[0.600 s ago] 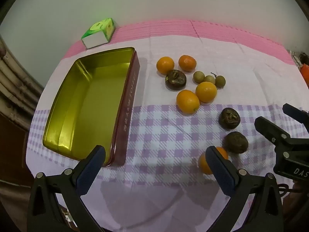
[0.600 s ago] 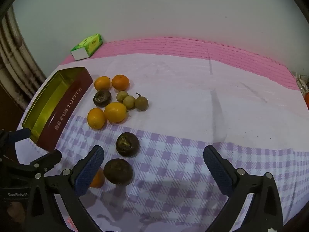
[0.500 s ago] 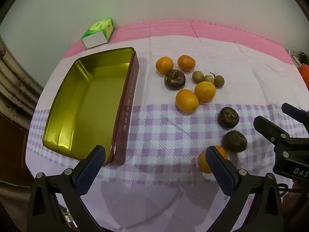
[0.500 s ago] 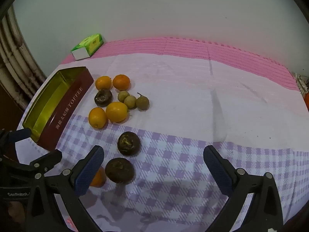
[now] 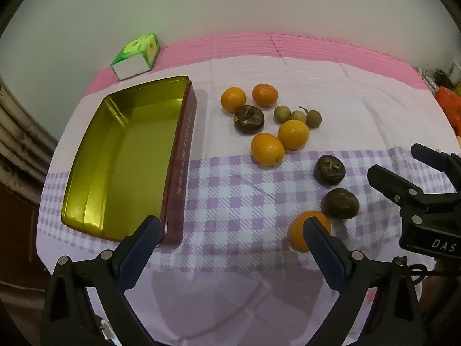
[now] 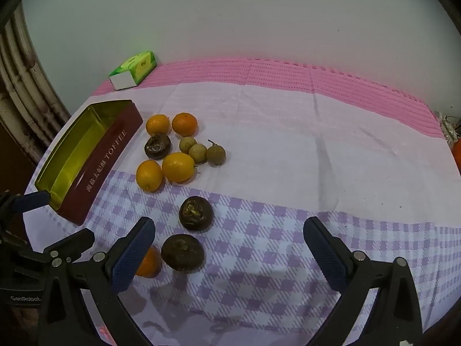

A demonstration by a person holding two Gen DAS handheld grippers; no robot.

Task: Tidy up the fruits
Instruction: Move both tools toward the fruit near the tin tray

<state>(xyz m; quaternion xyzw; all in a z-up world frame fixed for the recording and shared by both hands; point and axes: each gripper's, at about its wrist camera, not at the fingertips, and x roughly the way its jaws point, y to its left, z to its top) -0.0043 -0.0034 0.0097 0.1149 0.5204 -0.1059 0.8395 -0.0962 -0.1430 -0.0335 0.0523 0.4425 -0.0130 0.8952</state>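
Fruit has slid slightly nearer as I ease both views in; nothing sits in the tin point(image 5: 124, 155) yet. Left gripper point(image 5: 230, 239) and right gripper point(image 6: 229, 240) fingers spread, empty; nearest orange point(image 5: 299, 232) beside them.

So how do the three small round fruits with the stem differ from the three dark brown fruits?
The small tan-green fruits are clearly smaller than the dark brown fruits. The small ones are pale and smooth; the brown ones are dark and wrinkled. The small ones sit touching in one cluster on the plain cloth; the brown ones lie apart, two of them on the checked part. All are round and outside the tin.
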